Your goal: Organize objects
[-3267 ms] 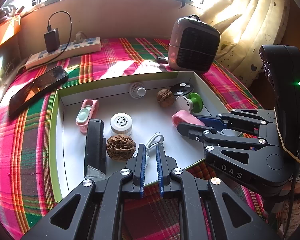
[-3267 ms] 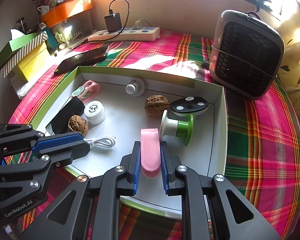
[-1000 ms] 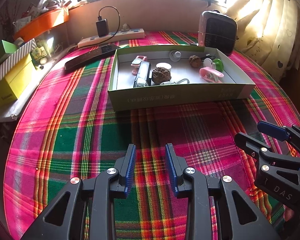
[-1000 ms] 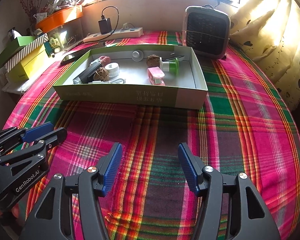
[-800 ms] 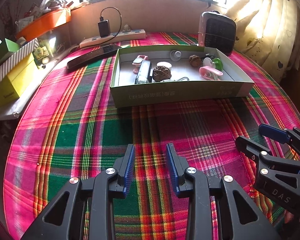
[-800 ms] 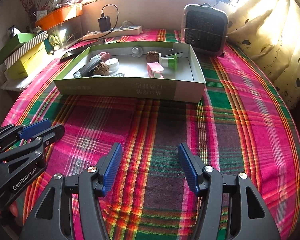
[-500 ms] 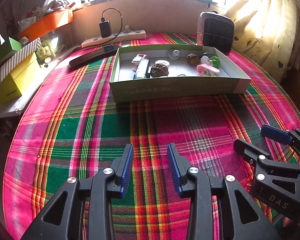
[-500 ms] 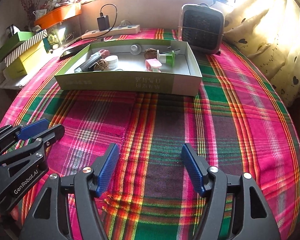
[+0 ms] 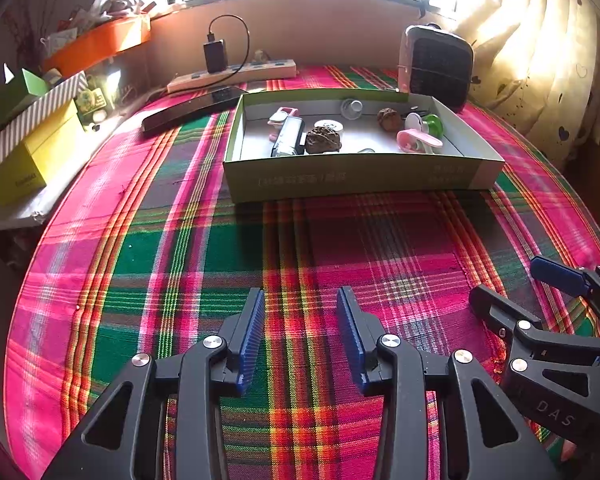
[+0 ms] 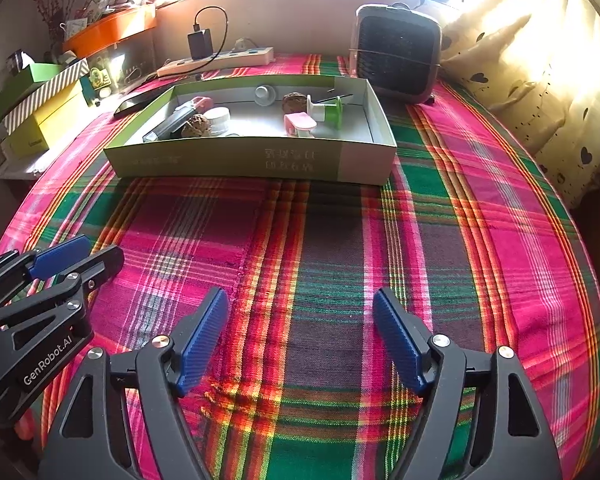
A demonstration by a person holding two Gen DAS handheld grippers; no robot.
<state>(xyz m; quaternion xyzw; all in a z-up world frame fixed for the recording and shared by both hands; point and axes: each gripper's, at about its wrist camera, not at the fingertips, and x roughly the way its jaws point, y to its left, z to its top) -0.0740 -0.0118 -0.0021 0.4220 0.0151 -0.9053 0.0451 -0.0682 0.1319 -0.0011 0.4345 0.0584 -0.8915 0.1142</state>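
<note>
**A:** So what were the grippers doing at that point?

**B:** Both hung over bare plaid cloth (image 10: 300, 240), well short of the box. The left gripper (image 9: 300, 328) had its blue pads (image 9: 252, 332) apart and spreading, nothing between them. The right gripper (image 10: 300, 332) was spread much wider, jaws opening too, also empty. Each one showed up at the edge of the other's view.

**A:** And the stuff being organized?

**B:** All sat in the green box (image 10: 252, 160) further back on the cloth. Inside were two walnuts (image 9: 323, 141), a pink clip (image 9: 418, 141), a green-and-white spool (image 10: 326, 112), a white jar (image 10: 217, 118), a black bar (image 9: 288, 141) and a small white knob (image 10: 265, 95) near the far wall.

**A:** Anything around it?

**B:** A heater (image 10: 396, 58) just past the box's right corner, a power strip (image 9: 232, 74) by the wall, a phone (image 9: 192, 109) left of the box.
</note>
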